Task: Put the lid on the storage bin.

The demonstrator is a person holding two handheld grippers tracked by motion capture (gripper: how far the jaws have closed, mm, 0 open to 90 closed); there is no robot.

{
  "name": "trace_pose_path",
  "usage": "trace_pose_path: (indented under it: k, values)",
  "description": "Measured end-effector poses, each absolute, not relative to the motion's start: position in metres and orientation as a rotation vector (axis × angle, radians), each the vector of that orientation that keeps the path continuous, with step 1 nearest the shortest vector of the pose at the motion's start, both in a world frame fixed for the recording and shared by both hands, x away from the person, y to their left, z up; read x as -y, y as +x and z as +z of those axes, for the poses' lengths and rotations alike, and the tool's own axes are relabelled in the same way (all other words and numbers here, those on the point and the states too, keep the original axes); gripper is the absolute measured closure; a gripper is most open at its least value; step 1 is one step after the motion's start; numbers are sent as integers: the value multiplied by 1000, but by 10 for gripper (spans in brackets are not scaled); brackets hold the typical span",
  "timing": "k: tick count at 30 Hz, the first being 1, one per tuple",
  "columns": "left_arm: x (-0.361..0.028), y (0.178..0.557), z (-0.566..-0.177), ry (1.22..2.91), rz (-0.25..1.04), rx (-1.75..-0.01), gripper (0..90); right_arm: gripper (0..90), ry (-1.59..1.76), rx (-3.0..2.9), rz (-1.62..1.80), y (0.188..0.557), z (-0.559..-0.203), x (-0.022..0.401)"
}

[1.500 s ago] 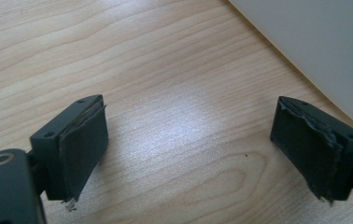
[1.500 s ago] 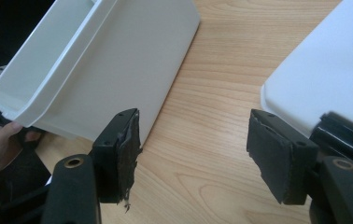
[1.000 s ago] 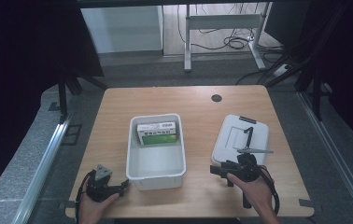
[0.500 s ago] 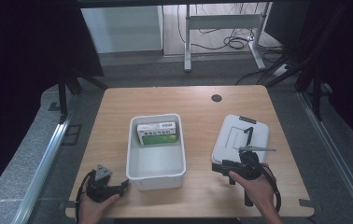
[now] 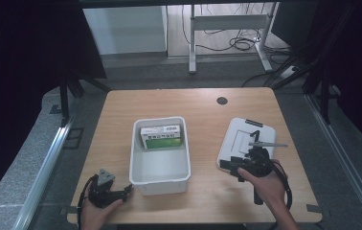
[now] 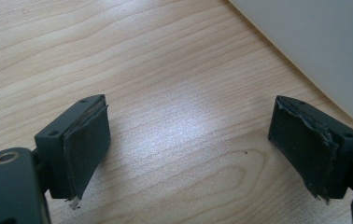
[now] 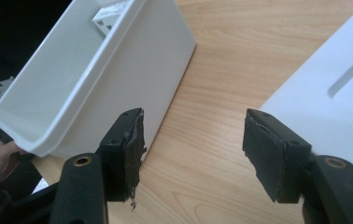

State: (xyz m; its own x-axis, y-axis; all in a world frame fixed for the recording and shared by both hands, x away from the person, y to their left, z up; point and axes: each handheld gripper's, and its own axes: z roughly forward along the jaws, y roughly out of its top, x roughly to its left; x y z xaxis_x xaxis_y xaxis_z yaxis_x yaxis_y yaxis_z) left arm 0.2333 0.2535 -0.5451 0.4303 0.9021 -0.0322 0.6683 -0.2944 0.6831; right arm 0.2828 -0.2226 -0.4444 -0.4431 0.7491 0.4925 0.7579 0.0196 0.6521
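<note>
Wooden counter (image 5: 203, 105) with a white plastic bin (image 5: 160, 152) in the middle, open top, a green-and-white box (image 5: 161, 136) lying inside against its far wall; white flat lid (image 5: 244, 139) lies on the counter to the right of the bin, apart from it, with a black label strip at its far edge; small dark round cap in the counter near the far edge. Right gripper (image 7: 191, 154) sits at the near left corner of the lid, held in the right hand (image 5: 265, 184), jaws wide apart and nothing between them, just bare wood in the gap; they've been narrowing slightly; its own view shows the bin's side wall to the left and the lid's corner to the right, neither pad touching either. Left gripper (image 6: 191, 154) is low at the near left part of the counter, just left of the bin's near corner, left hand (image 5: 97, 206) gripping it, jaws spread wide over bare counter, holding nothing, bin wall visible at upper right of its view. Cables trail from both grippers toward the near edge
</note>
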Motion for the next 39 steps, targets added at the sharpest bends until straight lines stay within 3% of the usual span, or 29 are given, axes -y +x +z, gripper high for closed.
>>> trace_pose_path:
  k: [16, 39]
  values:
    - [-253, 233, -545, 2057, 484, -1317, 127, 425, -1718, 2275, -1351, 312, -413, 221]
    - [-253, 233, -545, 2058, 482, -1320, 127, 463, -1941, 2248, -1206, 360, -399, 252]
